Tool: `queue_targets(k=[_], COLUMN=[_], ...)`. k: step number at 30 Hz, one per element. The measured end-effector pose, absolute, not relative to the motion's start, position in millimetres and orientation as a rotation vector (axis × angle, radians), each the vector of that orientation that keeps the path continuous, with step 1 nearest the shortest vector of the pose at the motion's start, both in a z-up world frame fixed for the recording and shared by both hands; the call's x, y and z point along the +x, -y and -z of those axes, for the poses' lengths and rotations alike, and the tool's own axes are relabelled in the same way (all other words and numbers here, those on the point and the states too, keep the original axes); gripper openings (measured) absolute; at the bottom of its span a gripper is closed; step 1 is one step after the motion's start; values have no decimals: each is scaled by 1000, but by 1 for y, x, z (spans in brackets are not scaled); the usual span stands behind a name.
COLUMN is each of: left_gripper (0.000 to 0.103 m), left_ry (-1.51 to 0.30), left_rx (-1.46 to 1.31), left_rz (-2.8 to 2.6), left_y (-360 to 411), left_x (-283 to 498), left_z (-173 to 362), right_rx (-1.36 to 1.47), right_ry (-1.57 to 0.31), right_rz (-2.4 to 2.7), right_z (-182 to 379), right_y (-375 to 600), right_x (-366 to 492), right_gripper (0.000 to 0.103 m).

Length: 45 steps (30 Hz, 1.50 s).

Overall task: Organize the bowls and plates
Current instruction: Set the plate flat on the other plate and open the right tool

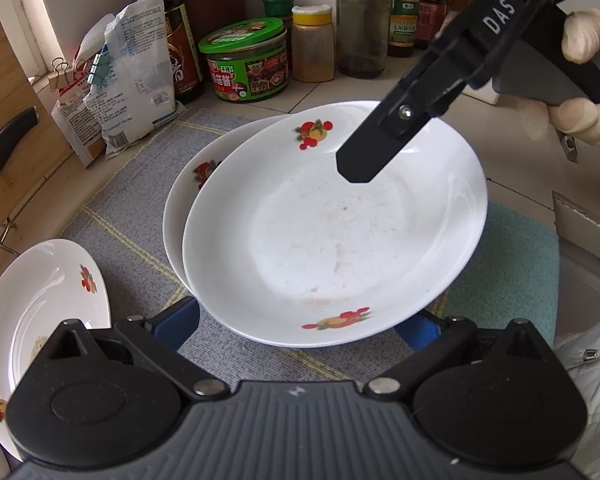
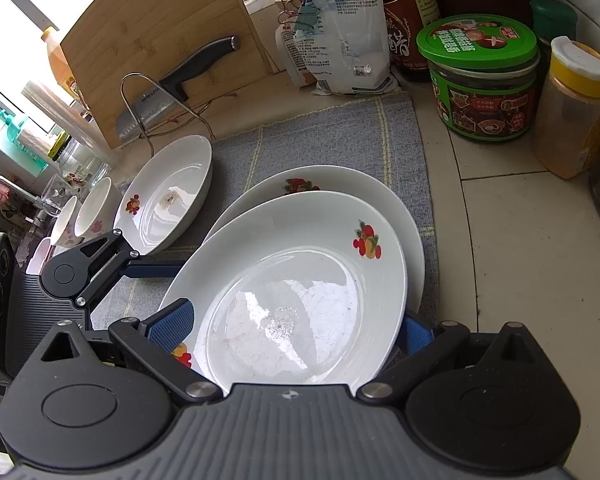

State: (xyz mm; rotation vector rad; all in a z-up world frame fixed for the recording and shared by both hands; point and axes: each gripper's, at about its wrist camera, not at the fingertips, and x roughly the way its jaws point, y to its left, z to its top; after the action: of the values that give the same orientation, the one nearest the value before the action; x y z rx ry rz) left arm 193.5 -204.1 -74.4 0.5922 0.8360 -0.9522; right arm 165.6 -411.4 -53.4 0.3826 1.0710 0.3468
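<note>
A white plate with fruit prints [image 1: 332,240] [image 2: 300,272] lies tilted and off-centre on a second matching plate [image 1: 188,184] [image 2: 340,180] on the grey mat. My left gripper [image 1: 300,324] is open, its blue fingers [image 1: 180,320] wide apart under the top plate's near rim. My right gripper [image 2: 292,326] is open too: one finger [image 1: 356,160] sits above the plate's inside, and the other is hidden below its rim. A third plate [image 1: 48,292] [image 2: 168,196] lies to the left, with two small bowls [image 2: 96,208] beyond it.
Jars and bottles line the back wall, including a green-lidded jar [image 1: 244,60] [image 2: 480,76] and a yellow-capped spice jar [image 2: 572,112]. A bamboo board with a knife [image 2: 196,64] and a wire rack stand at the left. A teal cloth [image 1: 512,272] lies right of the mat.
</note>
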Motion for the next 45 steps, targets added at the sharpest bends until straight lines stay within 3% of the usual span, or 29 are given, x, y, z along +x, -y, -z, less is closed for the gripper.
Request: queue_targets(k=[45], left_gripper=[102], left_ry=[-817], left_rx=[452], left_rz=[832], left_y=[194], left_x=[173], left_z=[59], right_rx=[208], right_ry=[-1067], right_rz=[-275], right_z=[50], right_y=[383], right_x=[142], right_gripper=[103])
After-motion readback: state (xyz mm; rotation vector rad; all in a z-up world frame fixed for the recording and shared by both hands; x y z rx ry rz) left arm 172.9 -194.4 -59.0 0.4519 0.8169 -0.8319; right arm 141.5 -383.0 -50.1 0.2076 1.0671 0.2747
